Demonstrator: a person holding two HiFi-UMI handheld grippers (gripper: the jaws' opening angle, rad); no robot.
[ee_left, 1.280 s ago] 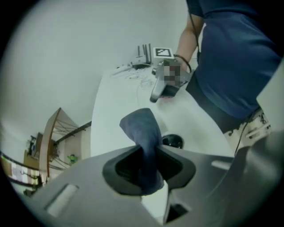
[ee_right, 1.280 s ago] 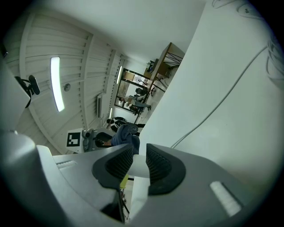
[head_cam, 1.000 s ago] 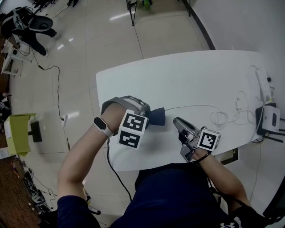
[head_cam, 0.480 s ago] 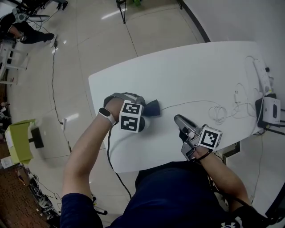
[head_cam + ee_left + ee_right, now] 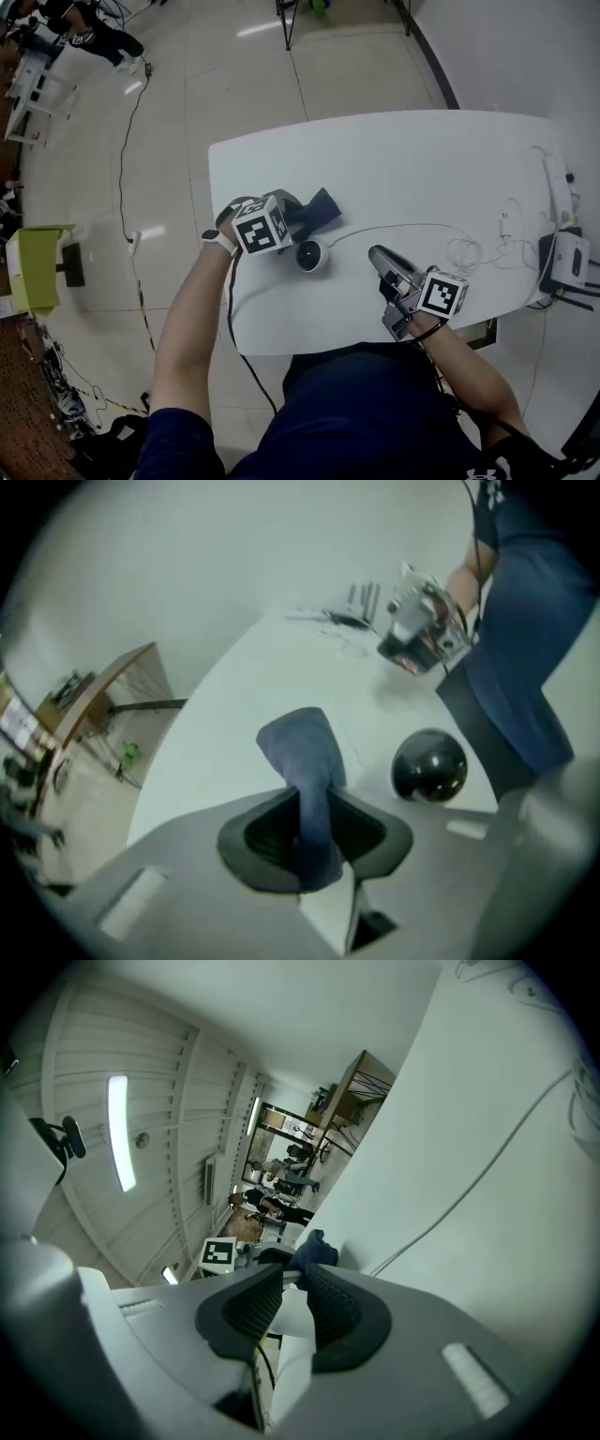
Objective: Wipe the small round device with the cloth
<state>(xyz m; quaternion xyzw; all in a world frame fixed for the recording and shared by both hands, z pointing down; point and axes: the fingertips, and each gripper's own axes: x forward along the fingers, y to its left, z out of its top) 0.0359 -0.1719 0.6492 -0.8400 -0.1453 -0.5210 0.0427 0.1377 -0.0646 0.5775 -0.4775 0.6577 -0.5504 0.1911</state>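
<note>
The small round device (image 5: 312, 255), white with a black dome, sits on the white table (image 5: 403, 159) near its front left; in the left gripper view the device (image 5: 429, 766) lies to the right of the jaws. My left gripper (image 5: 291, 214) is just above and left of it, shut on the dark blue cloth (image 5: 317, 206). A strip of cloth (image 5: 305, 761) is pinched between the pads of the left gripper (image 5: 314, 832) and stands up beyond them. My right gripper (image 5: 377, 255) rests to the device's right, jaws narrowly apart and empty (image 5: 295, 1312).
A thin white cable (image 5: 412, 225) runs from the device to a coil (image 5: 461, 251). A power strip (image 5: 555, 183) and a white box (image 5: 567, 255) sit at the table's right end. The table's front edge is close to my body.
My left gripper has rolled and shifted up and left off the device, which now shows uncovered. The cloth trails to the upper right. The right gripper has stayed put.
</note>
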